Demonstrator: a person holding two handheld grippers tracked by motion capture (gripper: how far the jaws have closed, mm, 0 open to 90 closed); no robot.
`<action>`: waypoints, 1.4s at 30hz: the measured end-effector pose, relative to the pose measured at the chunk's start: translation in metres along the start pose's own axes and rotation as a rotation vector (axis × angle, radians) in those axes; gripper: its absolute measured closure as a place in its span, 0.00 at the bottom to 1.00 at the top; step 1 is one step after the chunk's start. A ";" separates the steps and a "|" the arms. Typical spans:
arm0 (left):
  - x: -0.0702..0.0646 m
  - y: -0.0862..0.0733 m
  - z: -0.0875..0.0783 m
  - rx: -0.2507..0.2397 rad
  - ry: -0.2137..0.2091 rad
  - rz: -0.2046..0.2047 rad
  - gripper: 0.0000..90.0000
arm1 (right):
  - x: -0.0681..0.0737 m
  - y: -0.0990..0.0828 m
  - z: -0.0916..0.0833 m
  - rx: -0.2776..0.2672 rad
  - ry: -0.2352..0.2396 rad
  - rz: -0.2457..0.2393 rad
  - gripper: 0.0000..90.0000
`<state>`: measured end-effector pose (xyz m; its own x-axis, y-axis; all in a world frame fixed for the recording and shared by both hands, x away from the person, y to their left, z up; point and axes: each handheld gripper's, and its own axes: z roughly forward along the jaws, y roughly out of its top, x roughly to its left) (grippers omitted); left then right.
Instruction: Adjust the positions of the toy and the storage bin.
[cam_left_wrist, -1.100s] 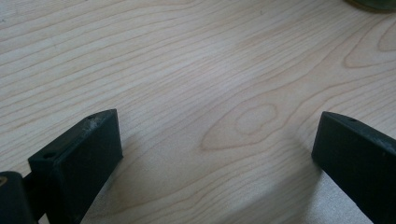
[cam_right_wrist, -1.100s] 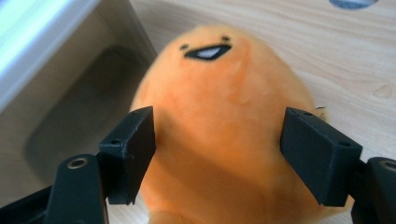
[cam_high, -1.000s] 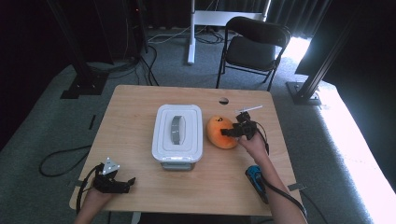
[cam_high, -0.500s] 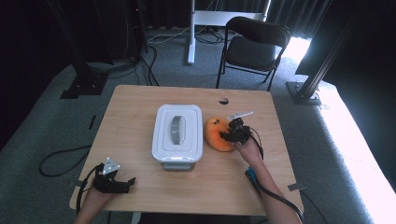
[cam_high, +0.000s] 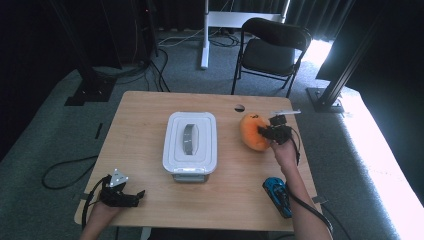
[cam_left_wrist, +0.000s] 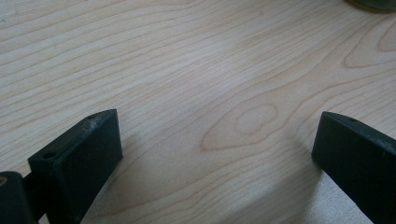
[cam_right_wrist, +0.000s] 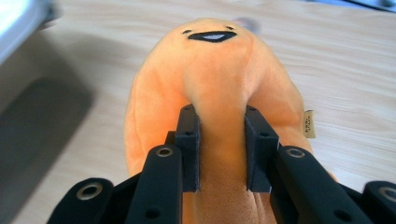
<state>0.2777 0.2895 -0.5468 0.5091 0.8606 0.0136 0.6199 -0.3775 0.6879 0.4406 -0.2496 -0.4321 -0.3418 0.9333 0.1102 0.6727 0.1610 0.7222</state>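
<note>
An orange plush toy (cam_high: 251, 131) with a stitched black mouth lies on the wooden table (cam_high: 150, 107), right of a white lidded box (cam_high: 190, 142). My right gripper (cam_high: 265, 131) has just been closing and is shut on the plush toy (cam_right_wrist: 210, 84); its pads pinch a fold of the orange fabric between them (cam_right_wrist: 219, 140). The toy looks lifted a little off the wood. My left gripper (cam_high: 131, 196) rests at the front left corner, jaws wide apart over bare wood (cam_left_wrist: 215, 135), nothing between them.
A small blue toy car (cam_high: 277, 194) lies near the front right edge, under the person's right forearm. A round cable hole (cam_high: 239, 107) is in the table's back. A black folding chair (cam_high: 272, 50) stands behind the table.
The right gripper closed on the orange plush toy and moved with it, first toward the box, then back right and slightly up. The left gripper has stayed put.
</note>
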 end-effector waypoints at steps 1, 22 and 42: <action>0.000 0.000 0.000 0.000 0.000 0.000 0.02 | -0.006 0.001 -0.002 0.001 -0.019 0.007 0.80; 0.000 0.000 0.000 0.000 0.000 0.000 0.02 | -0.076 -0.020 0.012 0.048 -0.170 0.132 0.55; 0.002 0.016 -0.002 -0.040 0.038 -0.019 0.02 | -0.020 -0.025 -0.029 -0.147 -0.002 -0.040 0.15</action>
<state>0.2869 0.2859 -0.5344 0.4740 0.8801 0.0275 0.6044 -0.3479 0.7167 0.4119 -0.2820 -0.4325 -0.3654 0.9276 0.0782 0.5550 0.1497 0.8182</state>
